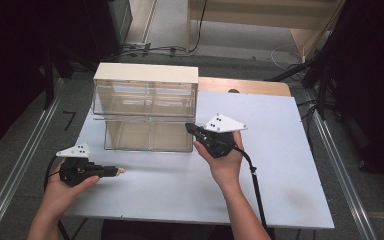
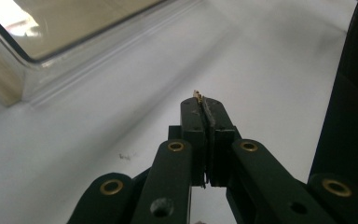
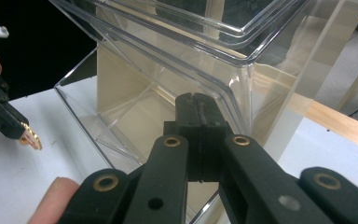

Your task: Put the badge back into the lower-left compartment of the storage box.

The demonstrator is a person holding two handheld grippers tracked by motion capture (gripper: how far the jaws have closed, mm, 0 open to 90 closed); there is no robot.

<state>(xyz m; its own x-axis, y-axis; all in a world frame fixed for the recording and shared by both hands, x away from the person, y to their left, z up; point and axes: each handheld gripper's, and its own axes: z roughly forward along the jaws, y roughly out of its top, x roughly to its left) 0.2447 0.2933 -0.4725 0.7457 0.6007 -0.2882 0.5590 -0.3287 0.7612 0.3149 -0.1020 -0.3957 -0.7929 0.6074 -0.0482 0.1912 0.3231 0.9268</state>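
On the white surface (image 1: 280,165), the left tool (image 1: 114,171) clamps a small brass piece (image 3: 30,137); the right tool (image 1: 190,128), jaws together, meets the clear drawer box (image 1: 145,107).

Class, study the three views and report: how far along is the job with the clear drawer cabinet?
Done: the left gripper is shut on a small gold-coloured piece, lifted off the white table. In hand: the right gripper, jaws closed, sits at the front edge of the clear lower drawer of the drawer cabinet, which looks partly pulled out. Left, probably: bringing the piece across and dropping it into that drawer.
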